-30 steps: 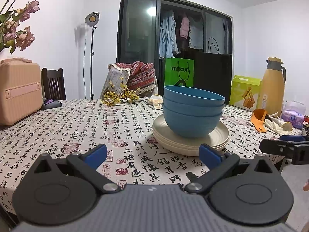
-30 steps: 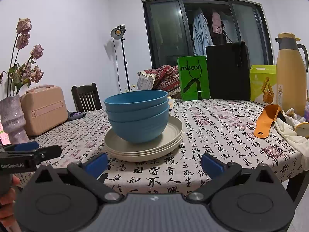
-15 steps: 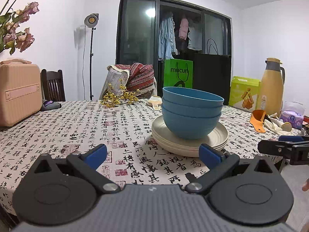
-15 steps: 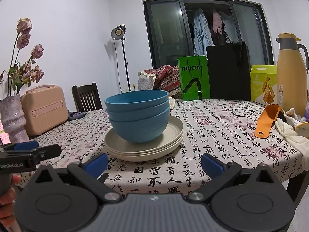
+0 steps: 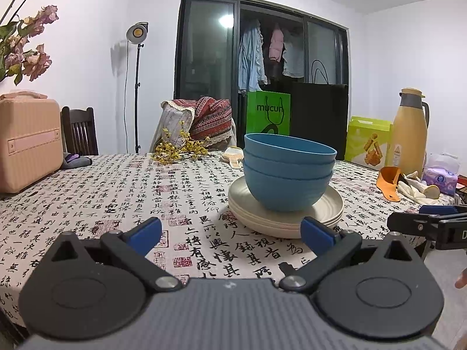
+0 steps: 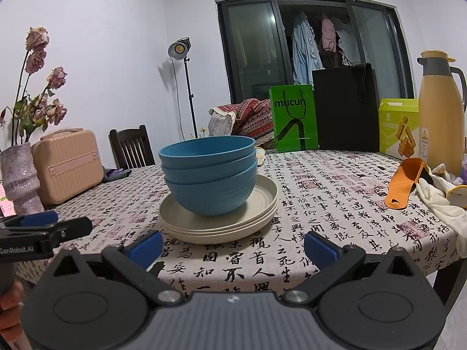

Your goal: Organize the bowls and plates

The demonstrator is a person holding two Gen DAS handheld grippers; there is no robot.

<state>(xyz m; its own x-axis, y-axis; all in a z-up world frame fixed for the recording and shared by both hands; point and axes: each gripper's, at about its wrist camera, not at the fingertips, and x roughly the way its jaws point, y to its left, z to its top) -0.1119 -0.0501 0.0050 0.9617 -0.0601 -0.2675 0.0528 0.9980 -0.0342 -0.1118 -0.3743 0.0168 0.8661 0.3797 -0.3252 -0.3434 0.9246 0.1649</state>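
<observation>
Bowls (image 5: 287, 175) sat nested on stacked plates (image 5: 335, 204) on the table (image 5: 116, 192), left gripper (image 5: 230, 234) and right gripper (image 6: 233, 245) spread wide, empty, short of the stack.

Bright even indoor light, lit studio lamp (image 5: 136, 31), sharp focus, fisheye-bent edges

Three nested blue bowls (image 6: 208, 180) sit on stacked cream plates (image 6: 219, 221) at frame centre on the table (image 6: 321, 204); the right gripper (image 6: 233, 248), jaws spread, fills the foreground.
</observation>
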